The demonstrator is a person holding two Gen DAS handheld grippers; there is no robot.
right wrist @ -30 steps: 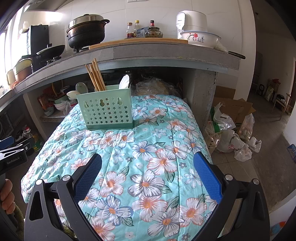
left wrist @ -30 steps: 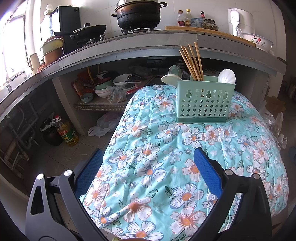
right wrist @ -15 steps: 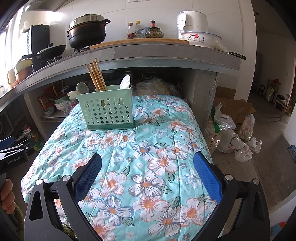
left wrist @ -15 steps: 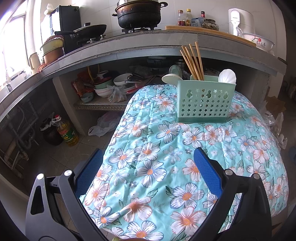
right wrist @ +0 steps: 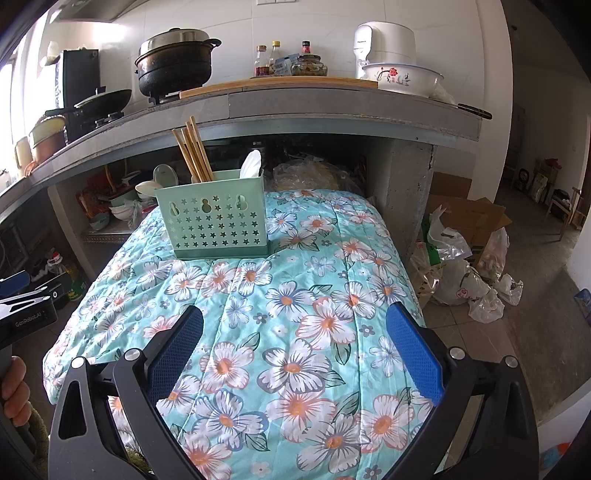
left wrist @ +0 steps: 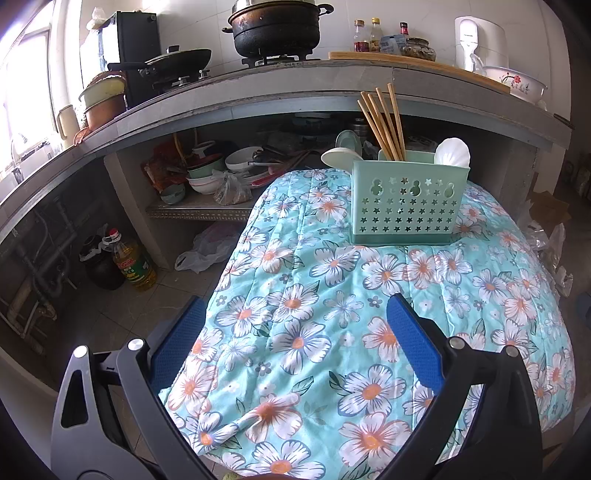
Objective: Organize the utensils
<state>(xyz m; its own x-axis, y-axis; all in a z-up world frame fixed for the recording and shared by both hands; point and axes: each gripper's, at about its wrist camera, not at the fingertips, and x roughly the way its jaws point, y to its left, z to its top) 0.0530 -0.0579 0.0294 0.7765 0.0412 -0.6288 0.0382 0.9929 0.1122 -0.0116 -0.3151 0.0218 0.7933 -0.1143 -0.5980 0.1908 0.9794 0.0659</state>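
A mint-green perforated utensil holder (left wrist: 406, 206) (right wrist: 216, 218) stands upright at the far end of the floral-covered table (left wrist: 332, 332) (right wrist: 295, 314). Several wooden chopsticks (left wrist: 384, 122) (right wrist: 194, 151) lean out of its left part. A white spoon (left wrist: 452, 151) (right wrist: 251, 166) sticks up on its right side, and another white spoon (left wrist: 338, 158) (right wrist: 147, 187) shows at its far left. My left gripper (left wrist: 295, 328) hangs open over the table's near left edge, nothing between its blue pads. My right gripper (right wrist: 295, 332) is open too, over the near middle of the cloth.
A concrete counter (left wrist: 295, 85) with a black pot (left wrist: 275, 27), pan, bottles and bowl overhangs the table's far end. Bowls crowd the shelf (left wrist: 207, 210) beneath it. An oil bottle (left wrist: 131, 262) stands on the floor left; plastic bags (right wrist: 465, 273) and cardboard lie right. A hand (right wrist: 13, 391) holds the left gripper's handle.
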